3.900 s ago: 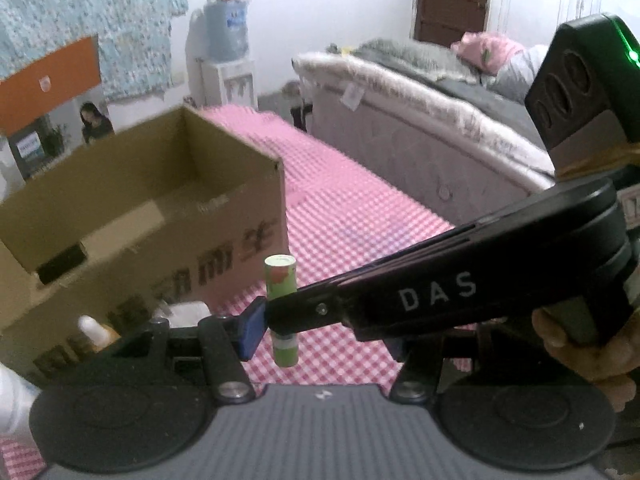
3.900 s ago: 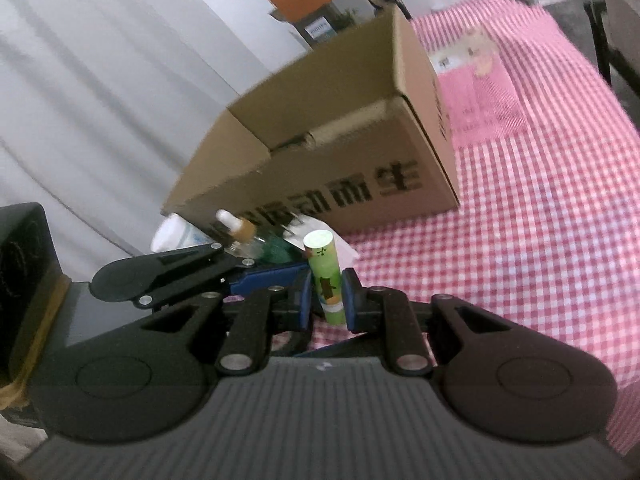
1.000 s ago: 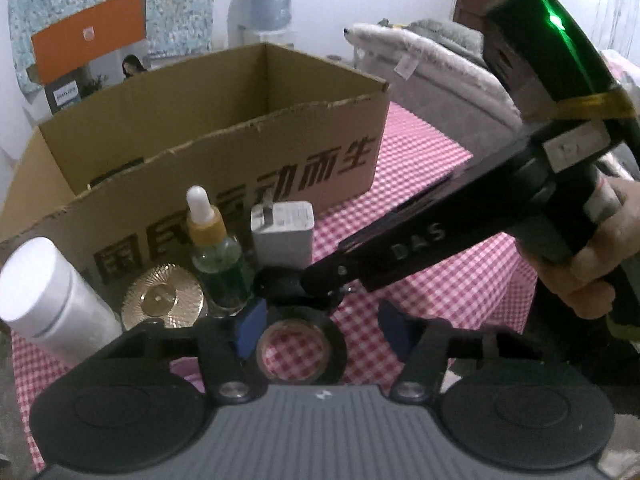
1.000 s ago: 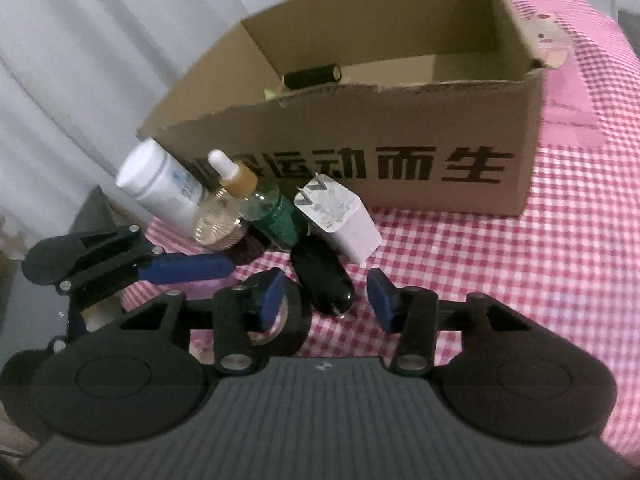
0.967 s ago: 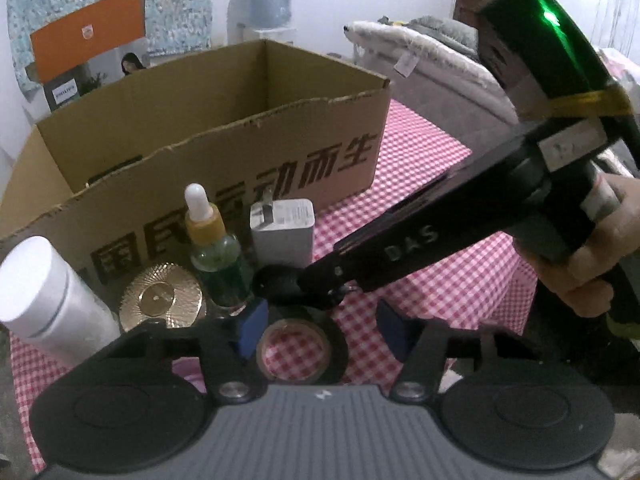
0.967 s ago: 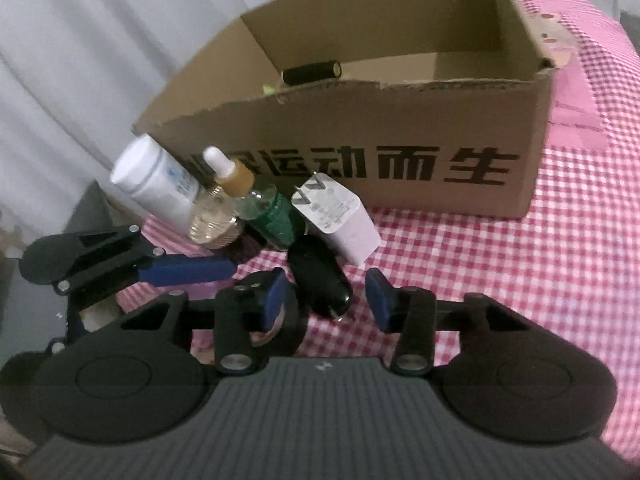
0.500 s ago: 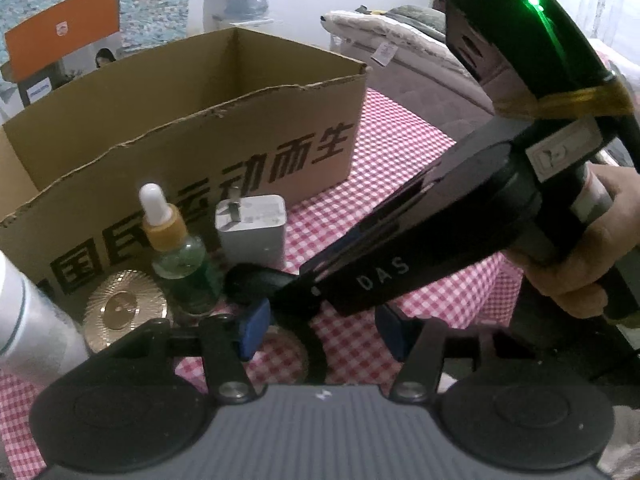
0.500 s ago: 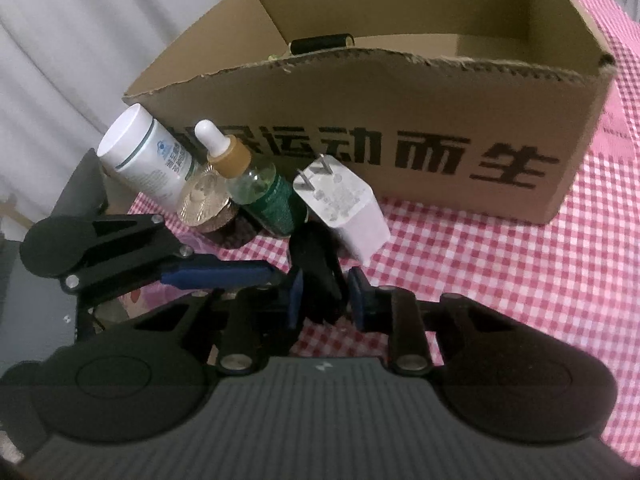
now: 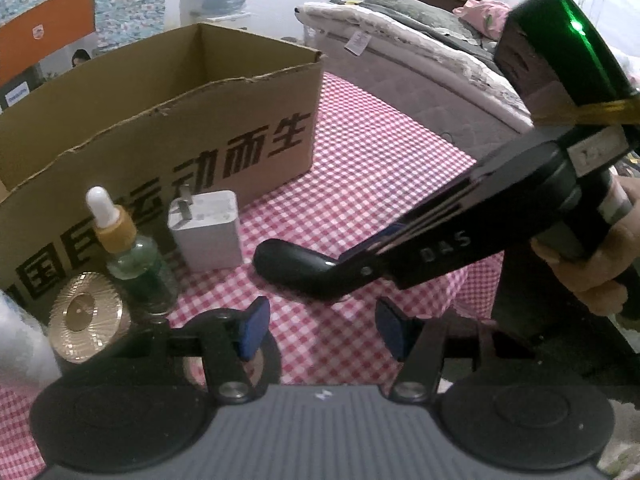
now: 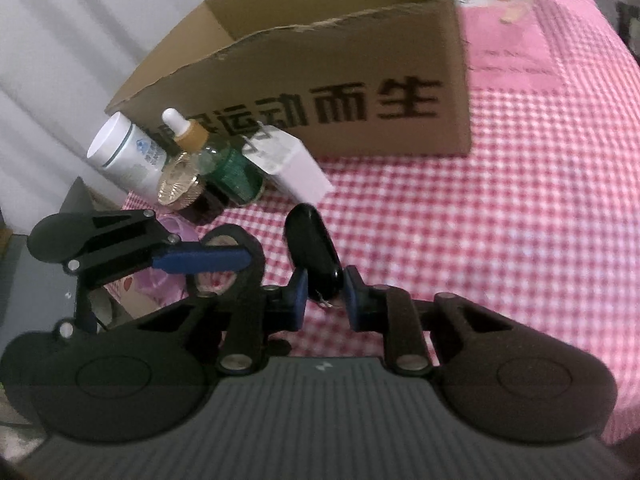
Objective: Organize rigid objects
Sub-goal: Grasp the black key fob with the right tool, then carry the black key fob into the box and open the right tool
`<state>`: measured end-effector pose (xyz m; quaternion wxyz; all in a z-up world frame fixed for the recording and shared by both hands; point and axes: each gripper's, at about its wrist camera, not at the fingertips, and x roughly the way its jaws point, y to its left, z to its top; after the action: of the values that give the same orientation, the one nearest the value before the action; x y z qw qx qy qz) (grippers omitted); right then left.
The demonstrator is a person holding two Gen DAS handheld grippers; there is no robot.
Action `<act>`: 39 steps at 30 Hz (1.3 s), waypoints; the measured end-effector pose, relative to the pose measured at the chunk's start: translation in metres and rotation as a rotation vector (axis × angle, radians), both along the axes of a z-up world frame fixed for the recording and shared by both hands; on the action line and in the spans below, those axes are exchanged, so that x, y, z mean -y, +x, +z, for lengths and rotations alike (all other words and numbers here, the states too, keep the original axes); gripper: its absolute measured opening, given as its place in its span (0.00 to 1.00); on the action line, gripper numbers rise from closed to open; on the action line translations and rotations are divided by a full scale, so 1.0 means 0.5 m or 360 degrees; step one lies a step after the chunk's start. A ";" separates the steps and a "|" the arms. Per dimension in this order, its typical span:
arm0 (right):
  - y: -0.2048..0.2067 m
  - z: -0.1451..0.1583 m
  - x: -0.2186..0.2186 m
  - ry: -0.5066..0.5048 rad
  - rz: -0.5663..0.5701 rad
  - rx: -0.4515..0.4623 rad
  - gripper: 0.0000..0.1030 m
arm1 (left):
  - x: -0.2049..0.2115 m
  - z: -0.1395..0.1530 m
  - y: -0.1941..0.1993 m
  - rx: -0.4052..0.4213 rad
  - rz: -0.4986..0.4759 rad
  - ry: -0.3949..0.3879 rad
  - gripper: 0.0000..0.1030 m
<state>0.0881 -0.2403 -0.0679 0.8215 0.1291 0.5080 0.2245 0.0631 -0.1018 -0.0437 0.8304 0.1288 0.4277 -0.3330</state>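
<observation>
Left claw (image 9: 320,326) hangs half open, nothing between its blue pads, low over the checked tablecloth (image 9: 372,184). Counted left to right in front of one cardboard box (image 9: 168,120): one white bottle (image 10: 124,156), one gold-lidded jar (image 9: 86,318), one green dropper bottle (image 9: 132,256), one white charger (image 9: 206,236), one roll of black tape (image 10: 234,258) under the left claw, one black key fob (image 10: 316,256). Right claw (image 10: 325,294) is clamped narrow on the key fob's near end, pads pressing both sides; the fob juts forward from the fingertips, just beside the charger, over the cloth. A second ago the right claw stood open around the fob lying on the cloth; it has since closed, and the fob now sits further right of the charger. One hand (image 9: 600,264) grips the right claw's handle.
</observation>
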 end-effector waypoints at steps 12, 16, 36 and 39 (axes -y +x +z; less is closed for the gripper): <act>0.007 -0.002 0.070 0.0263 -0.0166 -0.0044 0.23 | 0.035 -0.022 0.038 -0.0126 0.0028 -0.0037 0.58; 0.037 -0.025 0.065 0.0307 -0.0167 -0.0092 0.23 | 0.036 -0.028 0.061 -0.0165 0.0087 -0.0052 0.52; 0.043 -0.045 0.076 0.0552 -0.0181 -0.0066 0.25 | 0.028 -0.020 0.094 -0.0130 0.0223 -0.0016 0.37; 0.041 -0.050 0.084 0.0631 -0.0200 -0.0071 0.23 | 0.020 -0.020 0.100 -0.0146 0.0238 -0.0034 0.36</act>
<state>0.1086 -0.2822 -0.0927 0.7810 0.3247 0.4628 0.2655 0.1132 -0.1119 -0.0536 0.8338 0.0722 0.4703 -0.2800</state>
